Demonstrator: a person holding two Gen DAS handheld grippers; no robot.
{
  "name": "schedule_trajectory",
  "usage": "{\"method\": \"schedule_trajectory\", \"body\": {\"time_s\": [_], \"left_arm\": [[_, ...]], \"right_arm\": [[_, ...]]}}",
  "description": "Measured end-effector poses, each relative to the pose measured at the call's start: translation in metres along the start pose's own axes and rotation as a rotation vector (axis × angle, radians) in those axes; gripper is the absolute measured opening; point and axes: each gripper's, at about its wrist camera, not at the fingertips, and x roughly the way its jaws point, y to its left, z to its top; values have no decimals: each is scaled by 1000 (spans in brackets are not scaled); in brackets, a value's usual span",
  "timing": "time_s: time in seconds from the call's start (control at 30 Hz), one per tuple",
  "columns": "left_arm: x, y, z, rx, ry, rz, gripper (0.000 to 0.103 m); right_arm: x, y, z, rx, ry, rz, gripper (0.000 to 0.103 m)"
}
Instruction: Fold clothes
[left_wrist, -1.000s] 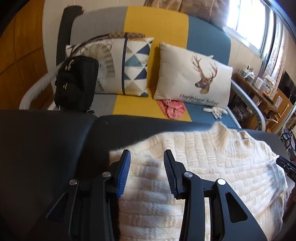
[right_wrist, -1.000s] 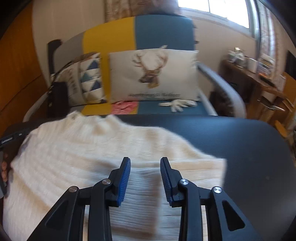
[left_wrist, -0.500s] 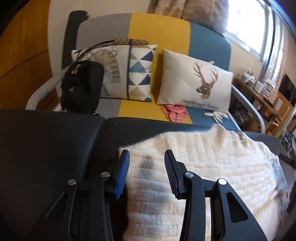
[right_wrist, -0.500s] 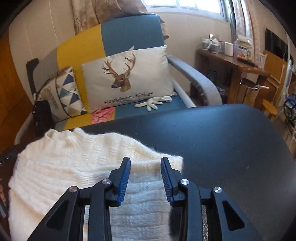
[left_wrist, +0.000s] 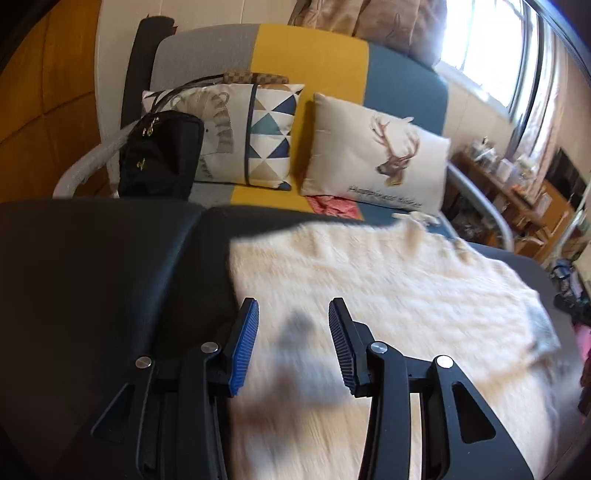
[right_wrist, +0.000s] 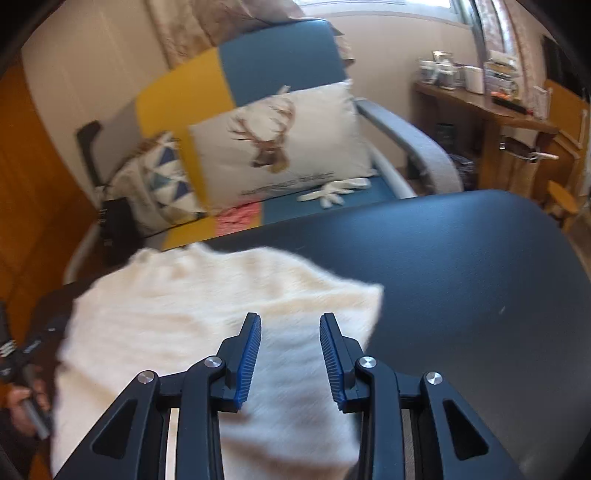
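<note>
A cream knitted sweater (left_wrist: 388, 295) lies spread on the black table (left_wrist: 92, 277), blurred by motion. My left gripper (left_wrist: 293, 325) hangs open over the sweater's left edge with nothing between its fingers. In the right wrist view the same sweater (right_wrist: 177, 306) fills the lower left, and my right gripper (right_wrist: 290, 334) stands open above its right corner, near the folded edge. Neither gripper holds the fabric. At the left border of the right wrist view a hand holds the other gripper's handle (right_wrist: 26, 369).
Beyond the table stands a grey, yellow and blue sofa (left_wrist: 314, 62) with a deer cushion (left_wrist: 376, 158), a triangle-pattern cushion (left_wrist: 258, 136), a black bag (left_wrist: 159, 155), a pink cloth (left_wrist: 332, 206) and a white glove (right_wrist: 332, 188). A wooden sideboard (right_wrist: 491, 110) is at the right.
Both grippers have swung: the left view has turned rightward, the right view leftward and tilted. The sweater's right edge lies farther in from the table's right side. Both stay open.
</note>
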Motion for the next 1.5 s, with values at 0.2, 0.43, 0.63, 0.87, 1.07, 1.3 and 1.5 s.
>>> {"method": "schedule_trajectory", "body": {"time_s": [0.2, 0.43, 0.63, 0.87, 1.07, 1.3, 1.5], "left_arm": [[-19, -5, -40, -38, 57, -23, 43], [-45, 3, -66, -150, 46, -56, 43], [-44, -2, -81, -150, 61, -42, 43], [-42, 0, -84, -159, 55, -44, 43], [-43, 3, -88, -167, 47, -53, 43], [-44, 8, -90, -187, 39, -75, 43], [-44, 12, -92, -204, 33, -95, 43]], "right_arm": [[17, -6, -45, -21, 138, -132, 23], [-46, -37, -66, 318, -81, 160, 33], [-24, -71, -107, 768, -89, 475, 38], [-8, -93, -104, 928, -178, 419, 38], [-4, -93, -85, 834, -145, 238, 28], [-44, -67, -95, 716, -163, 239, 40], [-20, -67, -110, 704, -28, 186, 21]]}}
